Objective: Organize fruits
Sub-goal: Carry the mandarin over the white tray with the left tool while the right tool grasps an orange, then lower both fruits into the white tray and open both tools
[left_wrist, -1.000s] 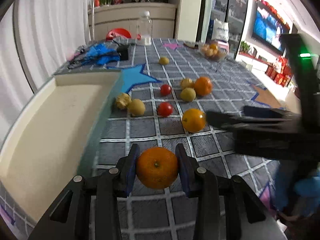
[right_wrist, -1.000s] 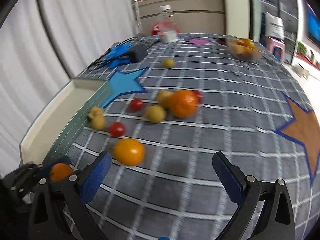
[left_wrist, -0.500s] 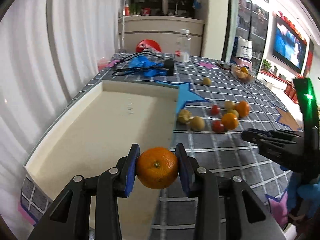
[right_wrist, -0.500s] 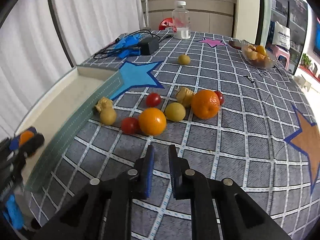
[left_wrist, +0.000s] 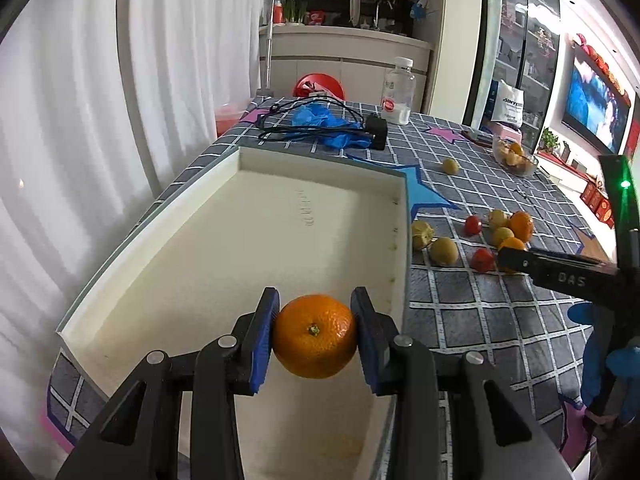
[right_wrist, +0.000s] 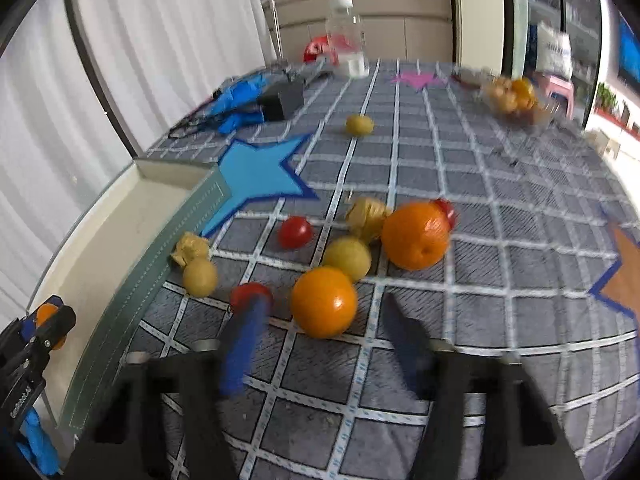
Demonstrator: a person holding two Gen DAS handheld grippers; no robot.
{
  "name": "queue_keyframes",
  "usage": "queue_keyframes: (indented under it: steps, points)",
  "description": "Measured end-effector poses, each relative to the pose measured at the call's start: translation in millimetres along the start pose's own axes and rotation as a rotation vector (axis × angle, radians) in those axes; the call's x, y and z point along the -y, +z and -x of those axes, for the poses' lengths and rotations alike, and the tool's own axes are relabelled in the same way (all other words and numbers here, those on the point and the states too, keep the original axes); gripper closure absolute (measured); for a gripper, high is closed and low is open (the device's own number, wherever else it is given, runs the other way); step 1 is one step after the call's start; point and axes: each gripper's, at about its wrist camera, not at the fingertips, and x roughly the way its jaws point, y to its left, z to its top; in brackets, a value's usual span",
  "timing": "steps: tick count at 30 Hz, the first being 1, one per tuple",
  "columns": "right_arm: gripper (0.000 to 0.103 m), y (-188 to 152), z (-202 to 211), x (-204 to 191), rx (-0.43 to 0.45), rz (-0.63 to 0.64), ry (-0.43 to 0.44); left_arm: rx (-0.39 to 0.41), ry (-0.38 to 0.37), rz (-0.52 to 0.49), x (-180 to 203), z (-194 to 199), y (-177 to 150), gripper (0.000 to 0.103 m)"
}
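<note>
My left gripper [left_wrist: 315,322] is shut on a tangerine [left_wrist: 315,336] and holds it above the near end of the cream tray [left_wrist: 168,216]. The left gripper and tangerine also show at the left edge of the right wrist view [right_wrist: 46,314]. My right gripper [right_wrist: 322,318] is open and blurred, its fingers either side of an orange [right_wrist: 323,302] on the tablecloth, just short of it. Around that orange lie a bigger orange [right_wrist: 415,236], two red tomatoes [right_wrist: 295,232], yellow-green fruits [right_wrist: 347,258] and husked fruits [right_wrist: 368,216]. In the left wrist view the right gripper [left_wrist: 500,258] reaches in over the fruit.
A single yellow fruit [right_wrist: 359,125] lies farther back. A glass bowl of fruit [right_wrist: 514,98] stands at the back right. A plastic bottle [left_wrist: 397,92], a black charger with cable [left_wrist: 376,130] and blue gloves [left_wrist: 320,122] sit beyond the tray. Curtains hang on the left.
My left gripper has carried the tangerine left, over the tray. My right gripper shut, then has opened again and moved closer to the near orange.
</note>
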Motion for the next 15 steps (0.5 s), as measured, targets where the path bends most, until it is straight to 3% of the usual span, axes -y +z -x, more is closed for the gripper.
queue_keyframes:
  steps: [1, 9, 15]
  points:
    - [0.067, -0.6, -0.3, 0.7, 0.018, 0.0, -0.011, -0.002, 0.001, 0.001, -1.3, -1.4, 0.6, 0.062]
    - [0.067, 0.8, 17.1, 7.3, 0.068, -0.024, -0.002, -0.008, 0.009, 0.009, -8.7, -9.3, 2.3, 0.062]
    - [0.067, 2.5, 30.9, -13.2, 0.08, 0.026, 0.024, -0.008, 0.011, 0.011, -10.8, -10.5, 2.3, 0.062]
